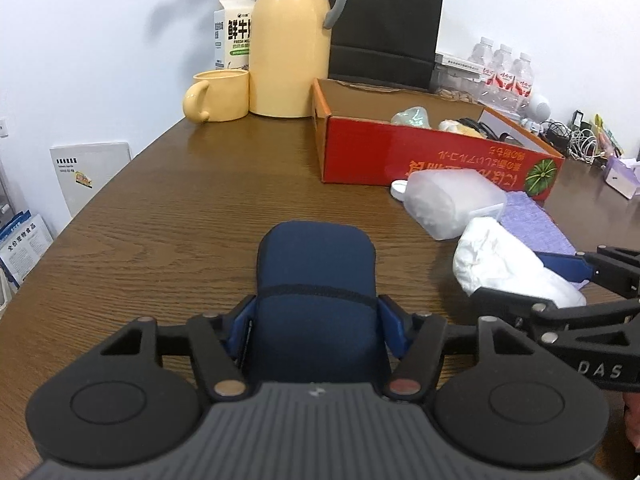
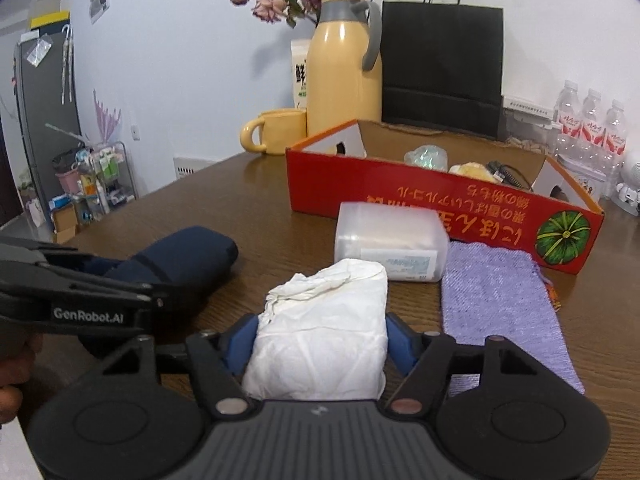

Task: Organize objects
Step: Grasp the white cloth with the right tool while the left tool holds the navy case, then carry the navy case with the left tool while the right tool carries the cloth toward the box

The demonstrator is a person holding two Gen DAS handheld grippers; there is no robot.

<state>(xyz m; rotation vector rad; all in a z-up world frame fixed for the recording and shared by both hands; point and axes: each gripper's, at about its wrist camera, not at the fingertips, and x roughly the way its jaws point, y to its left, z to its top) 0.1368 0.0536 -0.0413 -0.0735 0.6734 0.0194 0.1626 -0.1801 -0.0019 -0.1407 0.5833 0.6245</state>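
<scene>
A navy blue soft pouch (image 1: 316,264) lies on the wooden table (image 1: 160,240), and my left gripper (image 1: 316,312) is shut on its near end, blue pads pressed against both sides. To its right, my right gripper (image 2: 322,328) is shut on a crumpled white wrapped bundle (image 2: 320,304), which also rests on the table. In the right wrist view the navy pouch (image 2: 192,248) shows at the left. In the left wrist view the white bundle (image 1: 500,256) shows at the right. An open red cardboard box (image 2: 400,196) with several items inside stands behind both.
A clear plastic container (image 2: 388,236) and a purple cloth (image 2: 500,292) lie in front of the red box. Behind stand a yellow jug (image 1: 288,48), a yellow mug (image 1: 218,96), a milk carton (image 1: 234,32), a black paper bag (image 1: 384,24) and water bottles (image 2: 592,128). The table edge runs along the left.
</scene>
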